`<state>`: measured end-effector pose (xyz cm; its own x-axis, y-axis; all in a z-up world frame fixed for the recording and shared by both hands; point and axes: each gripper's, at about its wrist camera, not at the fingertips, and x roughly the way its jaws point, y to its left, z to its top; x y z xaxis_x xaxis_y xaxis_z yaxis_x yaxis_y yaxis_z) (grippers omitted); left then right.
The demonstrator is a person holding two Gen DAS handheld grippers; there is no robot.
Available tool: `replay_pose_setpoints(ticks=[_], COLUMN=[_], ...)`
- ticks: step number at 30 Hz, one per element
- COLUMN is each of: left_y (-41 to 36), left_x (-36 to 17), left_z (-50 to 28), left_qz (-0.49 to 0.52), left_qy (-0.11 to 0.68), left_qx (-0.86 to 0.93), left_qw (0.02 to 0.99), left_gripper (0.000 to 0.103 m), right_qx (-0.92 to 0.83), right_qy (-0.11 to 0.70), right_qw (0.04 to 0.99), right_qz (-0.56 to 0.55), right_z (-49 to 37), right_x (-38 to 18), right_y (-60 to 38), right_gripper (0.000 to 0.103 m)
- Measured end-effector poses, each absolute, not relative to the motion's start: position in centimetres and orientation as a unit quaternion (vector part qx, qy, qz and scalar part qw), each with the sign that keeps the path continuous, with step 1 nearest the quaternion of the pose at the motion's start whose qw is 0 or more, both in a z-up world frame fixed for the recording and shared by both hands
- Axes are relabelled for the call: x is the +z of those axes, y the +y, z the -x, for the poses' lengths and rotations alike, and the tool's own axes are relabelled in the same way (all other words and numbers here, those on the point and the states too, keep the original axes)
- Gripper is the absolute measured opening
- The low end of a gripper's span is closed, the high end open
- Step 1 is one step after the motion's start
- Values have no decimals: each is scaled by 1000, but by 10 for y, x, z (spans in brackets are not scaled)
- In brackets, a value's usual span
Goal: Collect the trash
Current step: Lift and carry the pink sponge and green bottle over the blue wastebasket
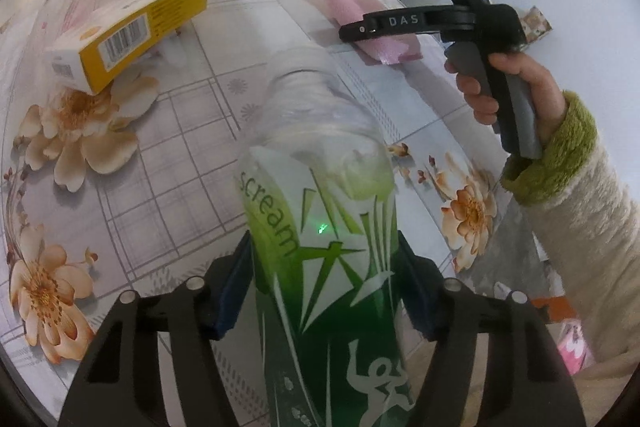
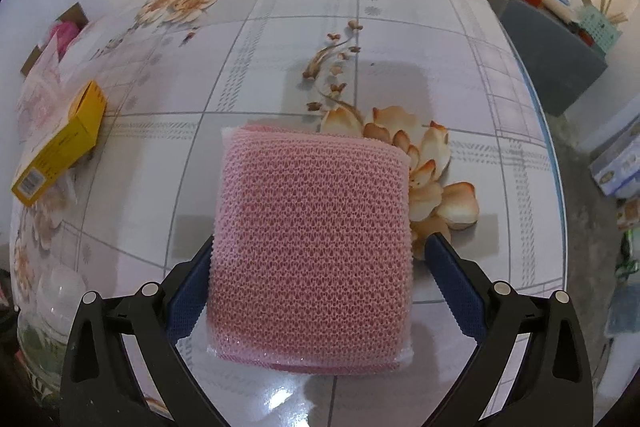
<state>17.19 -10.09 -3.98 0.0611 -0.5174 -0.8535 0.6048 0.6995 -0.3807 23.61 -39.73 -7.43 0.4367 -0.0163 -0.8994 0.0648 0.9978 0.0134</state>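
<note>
My left gripper [image 1: 324, 291] has its jaws about two-thirds open around a plastic bottle [image 1: 320, 211] with a green and white label, and both blue pads sit right at the label's sides; I judge this a grip, though I cannot rule out a sliver of slack. The bottle looks empty, so it should be light, and its thin clear wall will dent and may slip if I squeeze hard; the labelled waist where I have it is the stiffest, least slick place to hold. My right gripper [image 2: 318, 263] hangs over a pink mesh scouring pad [image 2: 312, 247] in clear wrap, lying flat near the table's right side. Its jaws stand wide, the left pad at the wrapper's edge, the right pad just clear, so nothing is held there. That pad is soft, springy and weightless, the film slick; I would pinch it across its width, mid-length. A yellow carton [image 1: 132, 31] lies far left on the flowered tablecloth [image 1: 168, 163], stiff and light, best taken across its narrow faces.
</note>
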Motion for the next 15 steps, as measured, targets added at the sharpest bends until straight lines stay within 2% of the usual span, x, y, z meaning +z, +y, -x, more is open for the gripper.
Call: replay_pose_setpoints(ticks=[7, 10, 15], left_y=[-94, -90, -79], left_x=[-40, -40, -38], left_z=[-166, -169, -168], left_qz=[-17, -3, 10], left_qy=[558, 559, 558], left_qx=[-387, -388, -380], left_qw=[734, 733, 738], left_gripper=[64, 64, 64], right_qx=[-38, -50, -63], right_qy=[528, 525, 522], right_qw=[848, 848, 848], right_qz=[-33, -46, -67], right_z=[-234, -223, -193], right_x=[-75, -72, -71], right_y=[-398, -399, -401], right_gripper=[94, 82, 79])
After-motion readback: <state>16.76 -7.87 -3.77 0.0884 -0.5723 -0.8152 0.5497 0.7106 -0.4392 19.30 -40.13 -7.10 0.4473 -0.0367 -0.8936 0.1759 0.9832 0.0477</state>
